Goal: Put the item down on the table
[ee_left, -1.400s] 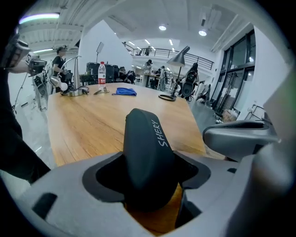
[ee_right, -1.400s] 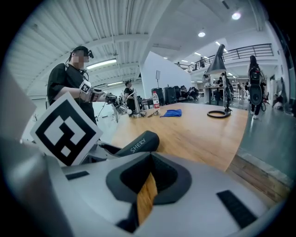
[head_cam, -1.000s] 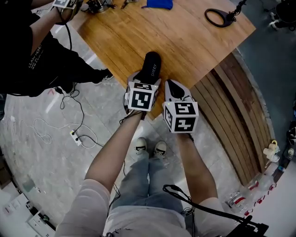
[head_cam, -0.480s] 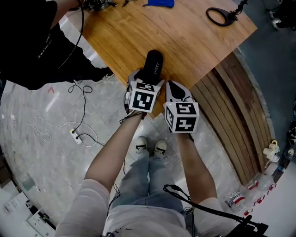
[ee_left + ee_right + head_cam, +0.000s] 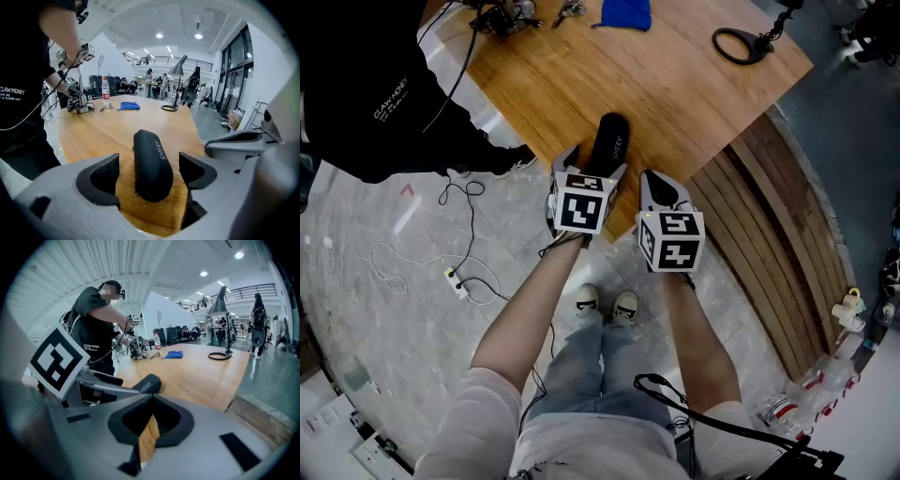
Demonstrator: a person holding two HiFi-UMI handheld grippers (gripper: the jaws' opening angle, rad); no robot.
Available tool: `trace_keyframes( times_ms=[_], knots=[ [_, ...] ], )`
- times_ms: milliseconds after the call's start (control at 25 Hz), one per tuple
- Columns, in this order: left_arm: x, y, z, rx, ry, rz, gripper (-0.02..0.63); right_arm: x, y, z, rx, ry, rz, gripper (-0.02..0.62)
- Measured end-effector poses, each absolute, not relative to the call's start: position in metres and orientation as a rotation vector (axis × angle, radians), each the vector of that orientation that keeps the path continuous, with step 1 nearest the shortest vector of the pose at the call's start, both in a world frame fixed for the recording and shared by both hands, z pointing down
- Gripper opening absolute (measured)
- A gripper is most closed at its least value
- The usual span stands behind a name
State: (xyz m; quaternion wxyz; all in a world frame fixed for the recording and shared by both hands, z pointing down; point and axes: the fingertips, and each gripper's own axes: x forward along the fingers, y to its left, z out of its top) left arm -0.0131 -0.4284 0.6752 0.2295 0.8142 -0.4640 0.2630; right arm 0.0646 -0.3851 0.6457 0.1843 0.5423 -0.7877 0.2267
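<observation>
Between the left gripper (image 5: 151,172) fingers (image 5: 104,174): black case (image 5: 609,141) lies flat on the counter (image 5: 675,84), clear of both wide-spread pads.
Right gripper (image 5: 149,425): fingers pressed together, empty, just beside the case.
Case axis: points straight away from the left fingers.
Likely retreat: straight back along that axis.

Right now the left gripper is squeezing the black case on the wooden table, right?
Not squeezing. The left gripper has its jaws open, with wood showing either side of the black case, which lies on the wooden table. The left gripper view shows it.
</observation>
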Motion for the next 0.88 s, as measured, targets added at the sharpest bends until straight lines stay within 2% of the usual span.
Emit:
trace_keyframes(
  times_ms=[160, 240, 320, 400, 520, 880],
  knots=[
    [-0.016, -0.408, 0.649, 2.231, -1.296, 0.696, 0.377, 0.069, -0.375, 0.620, 1.530, -2.220, 0.619, 0.005],
    [-0.016, -0.392, 0.632, 2.233, -1.331, 0.676, 0.239, 0.071, -0.364, 0.602, 1.527, -2.220, 0.609, 0.004],
    [-0.017, -0.372, 0.609, 2.243, -1.358, 0.658, 0.134, 0.070, -0.346, 0.581, 1.525, -2.222, 0.605, 0.005],
    [-0.017, -0.347, 0.582, 2.260, -1.367, 0.636, 0.067, 0.071, -0.325, 0.558, 1.526, -2.228, 0.603, 0.005],
    [-0.017, -0.309, 0.540, 2.313, -1.359, 0.615, 0.008, 0.070, -0.290, 0.525, 1.520, -2.259, 0.610, 0.005],
    [-0.023, -0.186, 0.471, 2.411, -1.321, 0.568, 0.007, 0.059, -0.180, 0.464, 1.501, -2.305, 0.622, 0.005]
  ],
)
